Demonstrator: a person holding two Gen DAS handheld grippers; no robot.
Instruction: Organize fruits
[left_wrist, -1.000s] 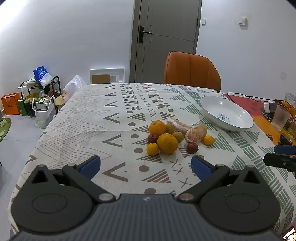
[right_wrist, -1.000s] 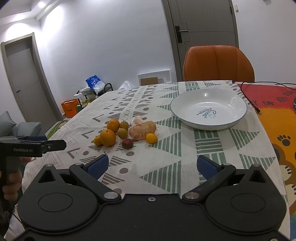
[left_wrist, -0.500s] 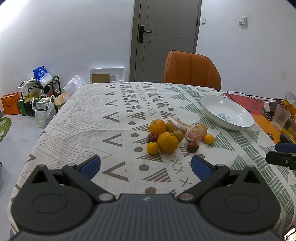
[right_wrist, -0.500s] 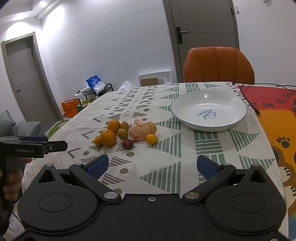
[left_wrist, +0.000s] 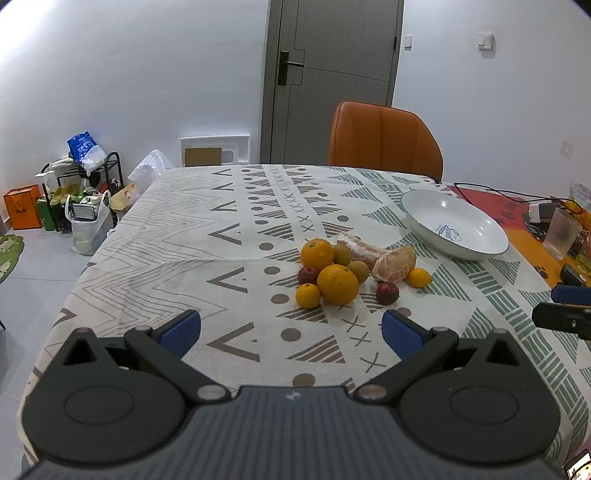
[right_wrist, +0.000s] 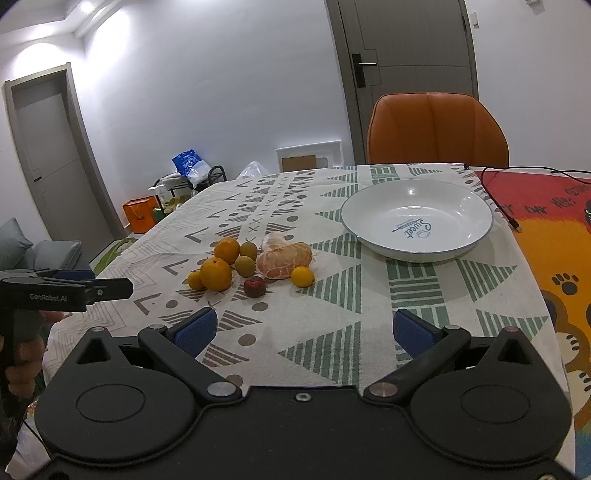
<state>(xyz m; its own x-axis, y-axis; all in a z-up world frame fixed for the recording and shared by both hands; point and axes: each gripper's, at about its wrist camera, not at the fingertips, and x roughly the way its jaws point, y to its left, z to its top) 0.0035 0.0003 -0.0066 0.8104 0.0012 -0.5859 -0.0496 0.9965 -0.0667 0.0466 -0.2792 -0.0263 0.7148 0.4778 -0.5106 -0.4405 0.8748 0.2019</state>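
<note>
No fruit had been moved: the fruits (left_wrist: 343, 269) were heaped mid-tabletop (left_wrist: 207, 236), left of the empty bowl (right_wrist: 417, 221), while the left claw (left_wrist: 291, 328) and right claw (right_wrist: 304, 330) were held released, nothing grasped.

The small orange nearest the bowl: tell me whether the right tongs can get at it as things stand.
Probably yes. The small orange lies at the cluster's edge toward the bowl, with bare cloth between it and the open right tongs. Only the peeled fruit behind it sits close.
</note>
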